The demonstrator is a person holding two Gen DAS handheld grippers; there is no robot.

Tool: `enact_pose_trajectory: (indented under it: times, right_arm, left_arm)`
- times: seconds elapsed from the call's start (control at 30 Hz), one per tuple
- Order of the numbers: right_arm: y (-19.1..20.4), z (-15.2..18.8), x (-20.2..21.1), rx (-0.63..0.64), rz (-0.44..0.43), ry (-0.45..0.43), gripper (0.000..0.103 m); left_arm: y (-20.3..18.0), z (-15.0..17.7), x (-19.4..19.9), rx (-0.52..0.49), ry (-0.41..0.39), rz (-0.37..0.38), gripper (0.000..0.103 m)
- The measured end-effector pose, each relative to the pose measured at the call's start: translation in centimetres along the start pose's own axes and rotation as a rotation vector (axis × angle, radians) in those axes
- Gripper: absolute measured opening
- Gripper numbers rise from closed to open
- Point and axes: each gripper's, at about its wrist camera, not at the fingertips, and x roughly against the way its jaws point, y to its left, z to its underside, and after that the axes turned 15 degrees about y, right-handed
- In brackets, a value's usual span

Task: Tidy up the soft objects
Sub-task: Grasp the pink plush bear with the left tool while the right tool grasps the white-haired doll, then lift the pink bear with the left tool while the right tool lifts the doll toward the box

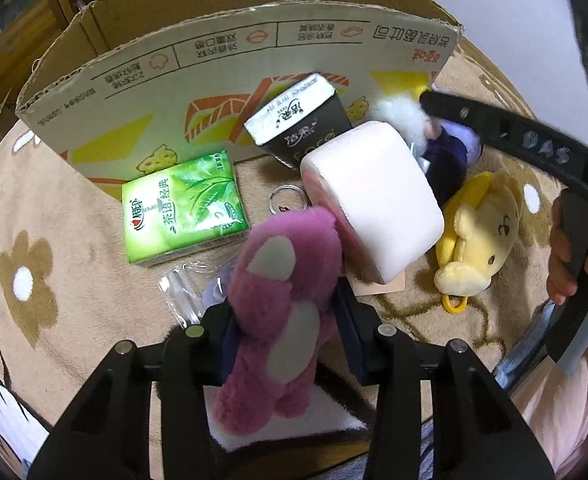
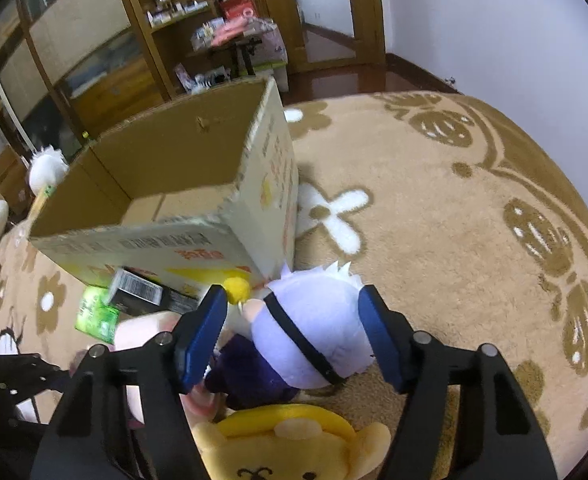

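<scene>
L gripper (image 1: 283, 322) is clamping the pink plush bear (image 1: 281, 300) at mid-body, both pads pressing into the fur, jaws narrowed to the toy's width; bear is hanging upright btwn the fingers, above the beige flower-pattern carpet (image 1: 53, 240). R gripper (image 2: 294, 336) is sitting wide apart around the white-haired plush doll (image 2: 314, 328); blue pads are flanking the doll's head w/ gaps showing on both sides, so no firm hold is evident. Doll is lying on the carpet just beside the near corner of the cardboard box (image 2: 181, 184), its dark purple body pointing toward the camera. Box is standing open-topped; no items are showing inside in the R wrist view. In the L wrist view, a toilet paper roll (image 1: 374, 204) is lying on its side just behind the bear's head, touching or overlapping a dark tissue pack (image 1: 302, 120) that is leaning against the box wall. A green tissue pack (image 1: 183, 210) is lying flat on the carpet near the box, left of the bear. A yellow plush toy (image 1: 478, 236) is lying on the carpet right of the roll, close to the doll. A key ring (image 1: 287, 198) and a clear plastic wrapper (image 1: 181, 292) are resting on the carpet btwn the green pack and the bear. Person's hand (image 1: 562, 256) is gripping the R tool's handle at the frame's right edge.
</scene>
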Motion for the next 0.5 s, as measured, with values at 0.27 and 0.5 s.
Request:
enact_pose_trajectory:
  times: [0.27,0.5]
  right_arm:
    - [-0.8,0.1,-0.1,-0.022,-0.011,0.007,0.054]
    - [-0.9,0.3,0.7,-0.019,-0.024,-0.004,0.037]
  left_arm:
    - [1.0,0.6,1.8,0.028,-0.045,-0.018,0.041]
    - [1.2,1.6,3.5,0.044,-0.117,-0.056,0.041]
